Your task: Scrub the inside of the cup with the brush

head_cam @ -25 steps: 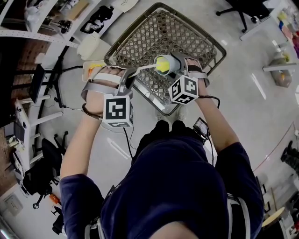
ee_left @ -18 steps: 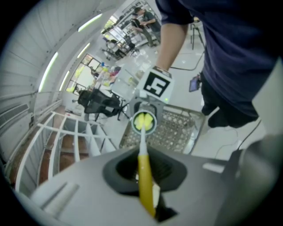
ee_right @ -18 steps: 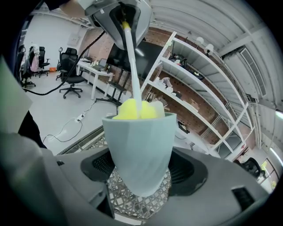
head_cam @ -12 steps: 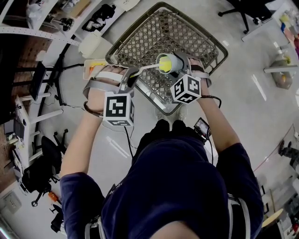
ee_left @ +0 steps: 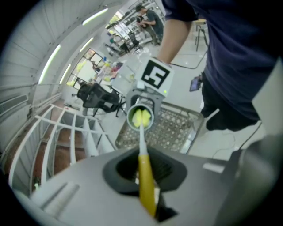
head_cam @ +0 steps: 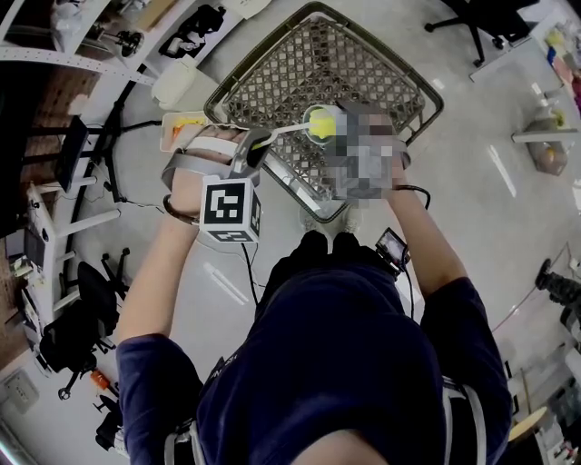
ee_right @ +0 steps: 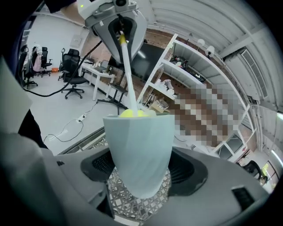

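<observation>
A pale blue-grey faceted cup sits upright between the jaws of my right gripper, which is shut on its lower half. In the head view the cup is held over the mesh basket, and the right gripper is mostly hidden there. My left gripper is shut on the yellow handle of the brush. The brush's white neck runs rightwards from the left gripper, and its yellow-green head is inside the cup's mouth. From the right gripper view the neck comes down into the cup.
Below both grippers stands a wire mesh basket on the pale floor. A white box and metal shelving lie to the left. An office chair is at the far right, and a cable runs along the floor.
Both grippers have drifted slightly up and right over the basket. The brush head has stayed inside the cup throughout.
</observation>
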Demonstrator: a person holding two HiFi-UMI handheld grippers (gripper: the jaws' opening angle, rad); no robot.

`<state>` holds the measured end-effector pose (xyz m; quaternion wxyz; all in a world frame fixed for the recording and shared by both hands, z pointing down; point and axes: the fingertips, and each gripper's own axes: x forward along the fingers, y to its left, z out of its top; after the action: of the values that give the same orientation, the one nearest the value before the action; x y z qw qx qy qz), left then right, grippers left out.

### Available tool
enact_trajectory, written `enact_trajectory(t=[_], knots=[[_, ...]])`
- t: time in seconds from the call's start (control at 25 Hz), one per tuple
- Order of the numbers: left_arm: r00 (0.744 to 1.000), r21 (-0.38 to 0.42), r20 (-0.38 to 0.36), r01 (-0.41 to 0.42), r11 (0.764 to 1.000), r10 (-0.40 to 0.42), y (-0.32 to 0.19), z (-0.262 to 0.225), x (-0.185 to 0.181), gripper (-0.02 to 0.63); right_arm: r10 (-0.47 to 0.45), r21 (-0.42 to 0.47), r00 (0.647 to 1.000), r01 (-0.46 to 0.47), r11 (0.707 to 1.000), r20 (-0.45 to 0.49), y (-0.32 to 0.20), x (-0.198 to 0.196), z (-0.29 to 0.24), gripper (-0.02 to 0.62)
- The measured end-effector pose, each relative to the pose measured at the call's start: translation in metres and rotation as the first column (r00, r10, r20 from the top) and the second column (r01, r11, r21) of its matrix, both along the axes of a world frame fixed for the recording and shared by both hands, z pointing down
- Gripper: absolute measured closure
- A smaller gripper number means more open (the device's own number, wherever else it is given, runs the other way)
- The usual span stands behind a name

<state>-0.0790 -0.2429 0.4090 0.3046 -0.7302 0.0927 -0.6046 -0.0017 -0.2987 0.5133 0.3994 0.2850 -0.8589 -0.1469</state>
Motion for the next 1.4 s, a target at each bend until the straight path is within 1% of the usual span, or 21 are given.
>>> enact_trajectory(t=[0.2, 0.28, 0.36, 0.48, 0.6, 0.8, 0.92, 1.0, 1.2, 1.4], knots=[[0.999, 0.001, -0.024, -0.037, 0.999, 0.037, 0.009, -0.004, 0.012, 0.574, -0.003, -0.003, 1.000, 0.003, 1.000, -0.008, -0.001, 0.000, 0.003, 0.235], [0.999, 0.013, -0.032, -0.027, 1.000, 0.027, 0.006, -0.008, 0.012, 0.574, -0.001, -0.007, 1.000, 0.001, 1.000, -0.003, 0.001, -0.001, 0.004, 0.235], [1.000, 0.021, -0.025, -0.003, 1.000, 0.003, 0.002, -0.009, 0.007, 0.574, 0.001, -0.006, 1.000, -0.001, 1.000, 0.008, 0.002, -0.002, 0.002, 0.235], [1.000, 0.015, -0.019, 0.024, 1.000, -0.023, 0.001, -0.006, -0.001, 0.574, 0.002, -0.006, 1.000, -0.002, 1.000, 0.024, 0.002, -0.004, -0.004, 0.235], [0.998, -0.006, -0.059, 0.027, 1.000, -0.028, 0.006, -0.012, -0.003, 0.574, 0.013, -0.016, 0.999, -0.012, 1.000, 0.043, 0.003, -0.004, -0.006, 0.235], [0.986, -0.030, -0.136, 0.091, 0.995, -0.094, 0.005, -0.022, -0.013, 0.574, 0.046, -0.033, 0.995, -0.043, 0.999, 0.089, -0.001, -0.001, -0.012, 0.235], [0.981, -0.027, -0.159, 0.108, 0.994, -0.111, 0.007, -0.026, -0.016, 0.574, 0.059, -0.047, 0.993, -0.054, 0.997, 0.106, -0.004, -0.002, -0.014, 0.235], [0.978, -0.022, -0.169, 0.122, 0.992, -0.124, 0.007, -0.029, -0.020, 0.573, 0.085, -0.073, 0.990, -0.077, 0.994, 0.114, -0.006, 0.000, -0.009, 0.235], [0.960, -0.014, -0.222, 0.172, 0.985, -0.171, 0.006, -0.038, -0.028, 0.574, 0.172, -0.147, 0.974, -0.151, 0.978, 0.146, -0.009, 0.020, 0.003, 0.235], [0.923, 0.012, -0.302, 0.253, 0.967, -0.237, -0.005, -0.051, -0.035, 0.574, 0.209, -0.213, 0.956, -0.165, 0.963, 0.205, -0.005, 0.021, -0.002, 0.235]])
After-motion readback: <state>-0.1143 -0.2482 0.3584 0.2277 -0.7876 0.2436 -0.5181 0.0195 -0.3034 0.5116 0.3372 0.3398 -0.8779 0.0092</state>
